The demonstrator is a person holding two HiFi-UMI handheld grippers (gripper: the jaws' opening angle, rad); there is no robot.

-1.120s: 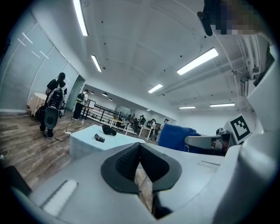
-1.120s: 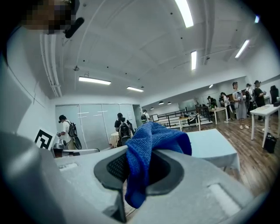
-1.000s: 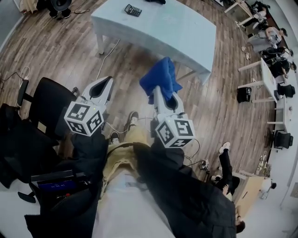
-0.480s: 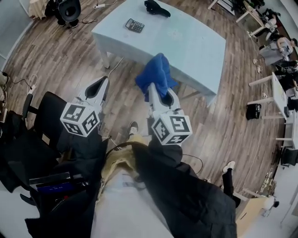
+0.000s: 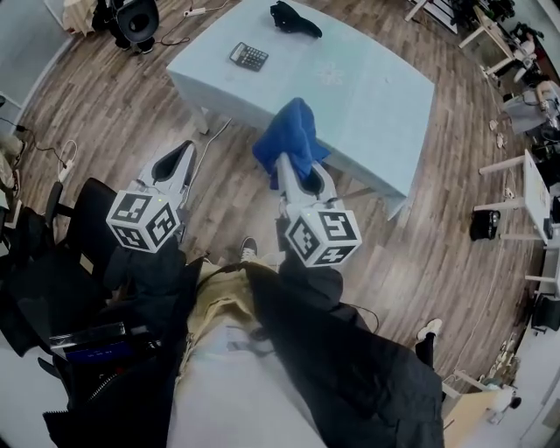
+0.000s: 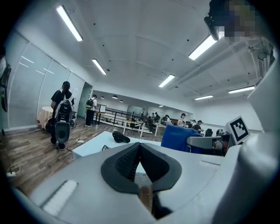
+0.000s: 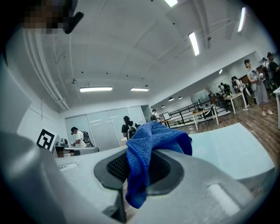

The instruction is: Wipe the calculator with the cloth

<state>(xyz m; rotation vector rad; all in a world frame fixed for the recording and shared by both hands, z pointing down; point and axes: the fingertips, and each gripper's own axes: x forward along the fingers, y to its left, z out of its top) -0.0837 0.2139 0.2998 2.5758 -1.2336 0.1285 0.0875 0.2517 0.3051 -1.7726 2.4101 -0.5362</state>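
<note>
A dark calculator [image 5: 249, 57] lies on the far left part of the pale blue table [image 5: 350, 114]. My right gripper [image 5: 292, 164] is shut on a blue cloth [image 5: 291, 137], which bunches up above its jaws near the table's front edge; the same blue cloth [image 7: 148, 153] hangs between the pads in the right gripper view. My left gripper [image 5: 177, 164] is held over the wooden floor, left of the table, jaws closed together with nothing in them. In the left gripper view the calculator [image 6: 106, 148] shows small on the table.
A black object [image 5: 295, 17] lies at the table's far edge. A black office chair [image 5: 66, 236] stands at my left. A speaker [image 5: 137, 17] and cables sit on the floor at far left. People and desks fill the room's right side.
The table and calculator have shifted lower and closer in the head view. Both grippers keep their pose, the right one still holding the cloth.
</note>
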